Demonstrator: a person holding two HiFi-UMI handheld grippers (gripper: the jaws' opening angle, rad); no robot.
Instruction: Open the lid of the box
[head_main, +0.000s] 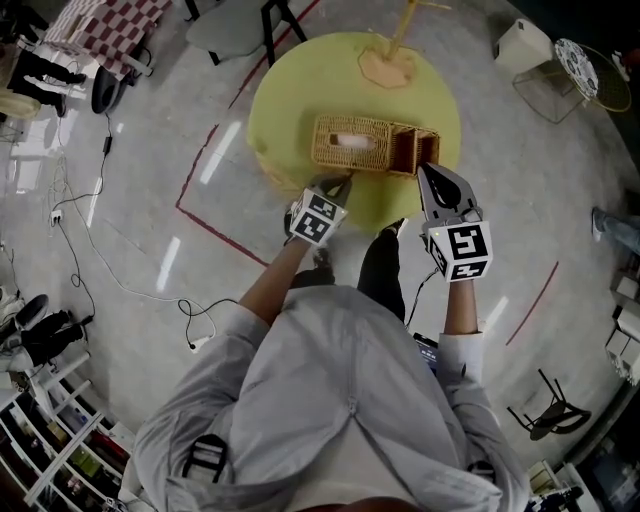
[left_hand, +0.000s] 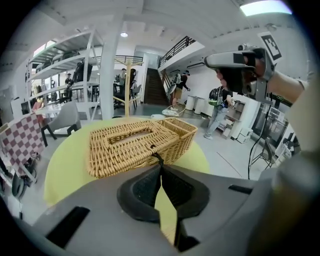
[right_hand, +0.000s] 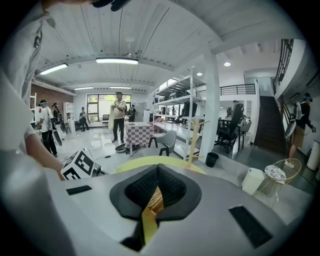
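A wicker box (head_main: 375, 145) lies on a round yellow table (head_main: 300, 80). Its flat woven lid (left_hand: 127, 142) has a slot in the middle, and an open compartment (left_hand: 180, 127) sits at the right end. My left gripper (head_main: 343, 182) is at the lid's near edge. In the left gripper view its jaws (left_hand: 160, 162) are shut on a small black tab (left_hand: 158, 158) that sticks out from that edge. My right gripper (head_main: 422, 168) hovers above the box's right end, shut, with nothing held; wicker shows through the slit below its pads (right_hand: 157, 170).
A wooden stand with a flat base (head_main: 386, 68) rises at the table's far side. A white stool (head_main: 522, 42) and a wire basket (head_main: 575, 70) stand on the floor at the far right. A chair (head_main: 235, 30) is behind the table; people stand further off.
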